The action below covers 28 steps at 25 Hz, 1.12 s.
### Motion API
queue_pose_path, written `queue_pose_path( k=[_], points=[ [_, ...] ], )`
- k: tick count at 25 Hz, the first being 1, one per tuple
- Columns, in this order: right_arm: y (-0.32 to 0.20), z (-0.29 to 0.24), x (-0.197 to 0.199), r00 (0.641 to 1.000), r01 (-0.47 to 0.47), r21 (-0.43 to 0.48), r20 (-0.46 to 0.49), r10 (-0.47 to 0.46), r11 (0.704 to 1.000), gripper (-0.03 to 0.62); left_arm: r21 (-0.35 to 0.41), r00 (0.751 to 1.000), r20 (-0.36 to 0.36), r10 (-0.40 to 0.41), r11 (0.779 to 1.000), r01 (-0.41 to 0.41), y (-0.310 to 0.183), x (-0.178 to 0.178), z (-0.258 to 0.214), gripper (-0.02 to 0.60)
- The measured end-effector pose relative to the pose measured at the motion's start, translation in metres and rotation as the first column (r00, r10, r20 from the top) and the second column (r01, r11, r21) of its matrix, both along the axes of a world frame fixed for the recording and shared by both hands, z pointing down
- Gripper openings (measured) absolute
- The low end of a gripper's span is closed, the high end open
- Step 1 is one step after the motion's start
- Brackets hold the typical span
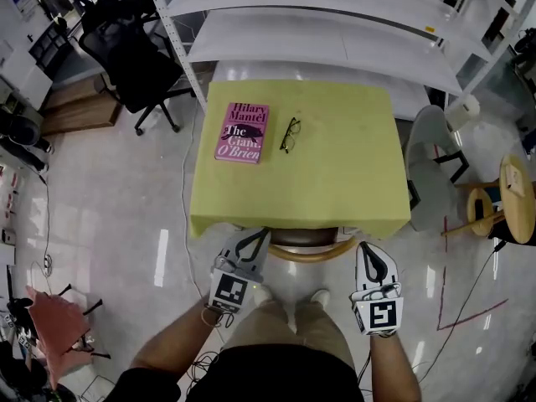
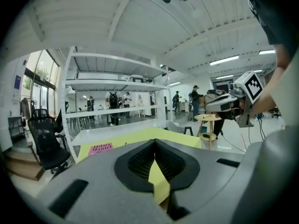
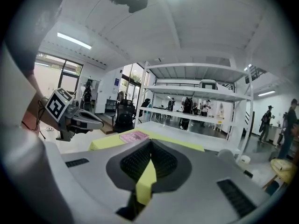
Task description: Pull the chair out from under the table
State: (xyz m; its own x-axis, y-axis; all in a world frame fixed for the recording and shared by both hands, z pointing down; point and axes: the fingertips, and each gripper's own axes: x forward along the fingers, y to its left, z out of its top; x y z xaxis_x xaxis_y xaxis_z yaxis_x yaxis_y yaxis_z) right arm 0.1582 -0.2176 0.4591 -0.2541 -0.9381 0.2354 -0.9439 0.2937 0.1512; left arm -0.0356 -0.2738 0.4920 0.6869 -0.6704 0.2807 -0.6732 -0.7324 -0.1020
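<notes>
Hovering near the bench (image 1: 335, 174) edge, the left hand-held gripper (image 1: 254, 243) and right hand-held gripper (image 1: 367, 251) are both pressed together, empty; the wooden chair (image 1: 311, 253) is sitting tucked underneath, nothing pulled yet.

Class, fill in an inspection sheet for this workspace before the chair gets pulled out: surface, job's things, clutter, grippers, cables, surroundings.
Surface: table covered by a yellow cloth.
Job's things: chair tucked under the table's near edge; only its curved wooden back shows.
Clutter: pink book and glasses, lying apart on the cloth.
Grippers: left gripper and right gripper both shut and empty, near the two ends of the chair back.
Cables: thin cable on the floor left of the table.
Surroundings: white shelving behind the table, black office chair at left, grey chair at right.
</notes>
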Motion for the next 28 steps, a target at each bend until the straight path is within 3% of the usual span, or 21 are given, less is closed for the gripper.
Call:
queue_pose_path(
  k=[7,13,18,28],
  points=[
    [-0.003,0.050,0.004,0.993,0.113,-0.105,-0.016,-0.116,0.988,0.006,-0.077,0.998,0.021,-0.067,0.995,0.069,0.007,0.023,0.043,0.009],
    [-0.006,0.094,-0.007,0.971,0.217,-0.198,-0.061,-0.233,0.956,0.006,-0.121,0.985,0.161,-0.061,0.989,0.081,0.020,0.026,0.088,0.009],
    [-0.002,0.132,-0.008,0.959,0.246,-0.275,-0.068,-0.274,0.930,0.006,-0.164,0.967,0.248,-0.052,0.982,0.095,0.026,0.025,0.126,0.009],
    [0.005,0.189,0.003,0.943,0.257,-0.388,-0.099,-0.318,0.885,0.006,-0.215,0.954,0.298,0.030,0.976,0.037,0.034,0.036,0.176,0.010]
  ],
)
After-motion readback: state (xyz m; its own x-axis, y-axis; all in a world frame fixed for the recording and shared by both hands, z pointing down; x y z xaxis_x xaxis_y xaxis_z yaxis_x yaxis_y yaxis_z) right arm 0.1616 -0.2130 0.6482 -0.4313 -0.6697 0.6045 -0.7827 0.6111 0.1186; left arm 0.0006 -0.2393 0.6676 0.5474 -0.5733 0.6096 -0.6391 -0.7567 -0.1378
